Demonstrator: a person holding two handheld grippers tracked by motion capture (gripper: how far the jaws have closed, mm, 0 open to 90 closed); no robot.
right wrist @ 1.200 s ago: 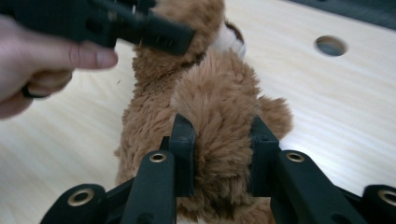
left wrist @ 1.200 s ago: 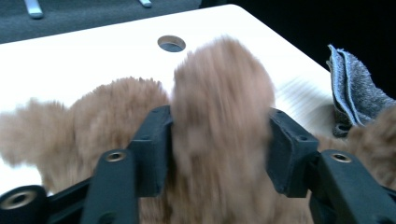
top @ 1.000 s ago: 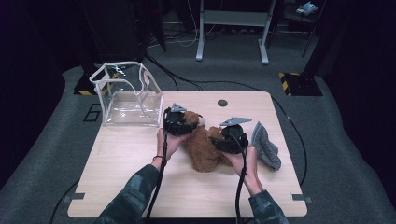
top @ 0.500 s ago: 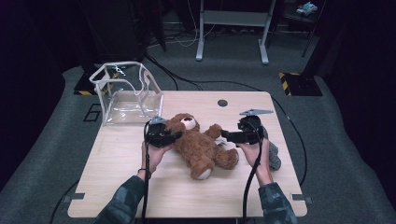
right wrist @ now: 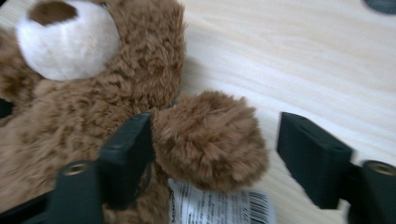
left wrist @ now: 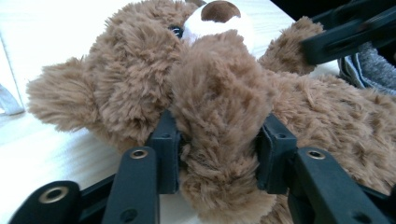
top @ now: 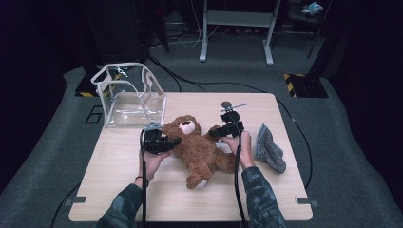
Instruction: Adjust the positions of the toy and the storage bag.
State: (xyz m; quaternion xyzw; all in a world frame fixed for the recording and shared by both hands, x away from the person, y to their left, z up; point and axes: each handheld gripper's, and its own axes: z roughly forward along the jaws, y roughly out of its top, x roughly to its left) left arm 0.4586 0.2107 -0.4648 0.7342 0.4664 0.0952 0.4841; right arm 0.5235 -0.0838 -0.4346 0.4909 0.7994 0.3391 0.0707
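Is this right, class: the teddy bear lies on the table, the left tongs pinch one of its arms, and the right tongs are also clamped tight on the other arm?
Not quite. The right tongs are open: in the right gripper view one jaw touches the teddy bear's other arm and the other stands clear of it. The rest holds: the left tongs pinch one arm, and the bear lies on the table.
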